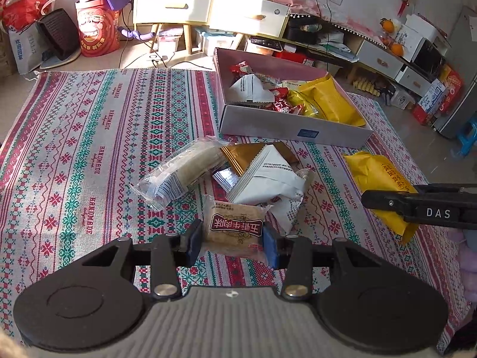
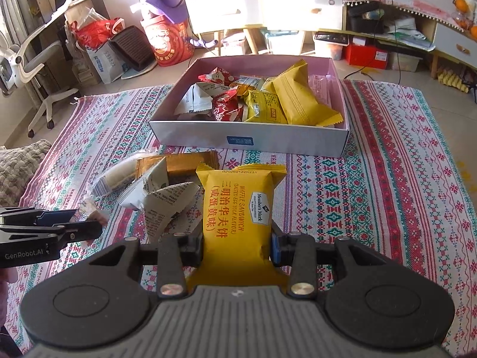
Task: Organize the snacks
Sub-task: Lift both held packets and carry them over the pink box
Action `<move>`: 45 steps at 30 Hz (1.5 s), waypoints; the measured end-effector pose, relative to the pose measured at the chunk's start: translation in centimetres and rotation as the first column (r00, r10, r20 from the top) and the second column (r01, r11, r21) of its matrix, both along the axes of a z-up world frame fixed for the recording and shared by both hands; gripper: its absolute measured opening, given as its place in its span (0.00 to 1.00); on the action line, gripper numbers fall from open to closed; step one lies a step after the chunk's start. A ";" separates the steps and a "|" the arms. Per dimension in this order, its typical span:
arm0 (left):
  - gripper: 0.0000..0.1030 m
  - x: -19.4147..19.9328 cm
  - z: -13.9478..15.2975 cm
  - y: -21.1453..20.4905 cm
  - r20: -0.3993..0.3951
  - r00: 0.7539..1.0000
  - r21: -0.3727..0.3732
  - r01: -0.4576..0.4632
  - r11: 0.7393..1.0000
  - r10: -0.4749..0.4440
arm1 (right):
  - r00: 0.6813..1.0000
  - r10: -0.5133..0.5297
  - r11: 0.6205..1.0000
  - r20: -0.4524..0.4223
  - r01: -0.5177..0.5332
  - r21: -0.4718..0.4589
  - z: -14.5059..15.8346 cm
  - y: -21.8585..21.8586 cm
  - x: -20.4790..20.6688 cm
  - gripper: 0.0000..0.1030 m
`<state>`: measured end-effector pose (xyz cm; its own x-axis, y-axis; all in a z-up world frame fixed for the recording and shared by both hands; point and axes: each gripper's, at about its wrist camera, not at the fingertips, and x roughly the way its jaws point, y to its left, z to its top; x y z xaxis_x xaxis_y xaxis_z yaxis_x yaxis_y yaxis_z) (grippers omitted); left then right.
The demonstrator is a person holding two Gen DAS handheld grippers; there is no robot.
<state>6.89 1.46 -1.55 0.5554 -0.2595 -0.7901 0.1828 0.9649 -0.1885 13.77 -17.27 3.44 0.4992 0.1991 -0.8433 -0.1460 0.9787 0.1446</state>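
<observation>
Your left gripper (image 1: 232, 243) is pinching a small beige snack pack (image 1: 234, 226) with a dark red label, one pad pressing on each side of it, and the pack is sitting low over the striped cloth (image 1: 89, 137) at the near edge of the snack pile. Your right gripper (image 2: 237, 246) is squeezing a yellow waffle sandwich pack (image 2: 238, 208) between its pads, and that pack is sticking forward and away from you, its near end hiding under the gripper body. In the left wrist view, the same yellow pack is showing on the right, with the black fingers of your right gripper lying across it. In the right wrist view, your left gripper is poking in from the left edge, next to the pile. Just past your grippers, loose snacks are lying in a heap on the cloth: a crumpled white pack (image 1: 268, 176), a clear pack with a pale roll (image 1: 179, 173) to its left, and a brown and gold pack (image 1: 247, 155) tucked behind them. Farther away, an open white box (image 2: 247, 140) is sitting on the cloth, and it is holding red, white and yellow snack packs, with a big yellow pack (image 2: 301, 98) leaning on the right side. Beyond the cloth, white drawers (image 1: 173, 3) are standing in the sun, with a red drum (image 1: 97, 31) to their left on the floor.
</observation>
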 end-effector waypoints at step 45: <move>0.47 13.0 2.0 -4.8 0.127 0.992 -0.079 0.011 0.997 -0.001 | 0.984 -0.161 0.983 0.071 0.153 0.104 1.8 -4.3 11.4 0.35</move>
